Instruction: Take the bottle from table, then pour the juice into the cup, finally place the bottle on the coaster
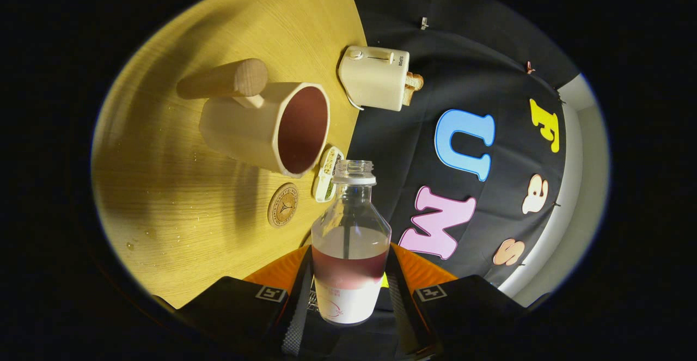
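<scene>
Gripper view has my gripper (348, 290) at bottom centre, both fingers pinching the uncapped bottle (350, 241), which holds some dark red juice. Up and left of its mouth I see the cup (272, 129) holding red liquid, the round coaster (283, 205) beneath it on the wooden table (179, 197), and a toaster (375, 78) at the upper centre.

Setting: staged booth with a kitchen-style tabletop
Landmark: wooden table (179, 208)
At the table's far edge: toaster (375, 78) holding bread
Behind the table: black cloth wall (479, 67)
</scene>
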{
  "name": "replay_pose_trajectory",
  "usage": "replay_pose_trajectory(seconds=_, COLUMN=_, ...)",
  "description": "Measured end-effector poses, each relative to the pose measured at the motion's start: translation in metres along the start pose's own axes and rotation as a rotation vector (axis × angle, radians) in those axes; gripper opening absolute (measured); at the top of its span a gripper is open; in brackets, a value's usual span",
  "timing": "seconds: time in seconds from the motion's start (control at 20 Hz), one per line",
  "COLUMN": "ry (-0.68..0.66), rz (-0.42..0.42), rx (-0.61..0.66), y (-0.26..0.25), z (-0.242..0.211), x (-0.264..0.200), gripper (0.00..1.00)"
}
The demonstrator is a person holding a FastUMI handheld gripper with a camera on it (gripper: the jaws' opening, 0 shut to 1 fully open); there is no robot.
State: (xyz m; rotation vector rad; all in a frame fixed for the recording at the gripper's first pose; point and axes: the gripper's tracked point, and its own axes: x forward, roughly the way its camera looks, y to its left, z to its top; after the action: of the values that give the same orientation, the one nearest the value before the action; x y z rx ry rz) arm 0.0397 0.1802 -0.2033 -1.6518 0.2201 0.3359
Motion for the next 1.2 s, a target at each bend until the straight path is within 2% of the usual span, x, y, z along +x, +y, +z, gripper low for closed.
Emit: replay_pose_trajectory(seconds=1.2, ry=-0.076, rz=-0.040, rx=-0.189, y=-0.008, z=0.006, x=0.011, gripper=0.71)
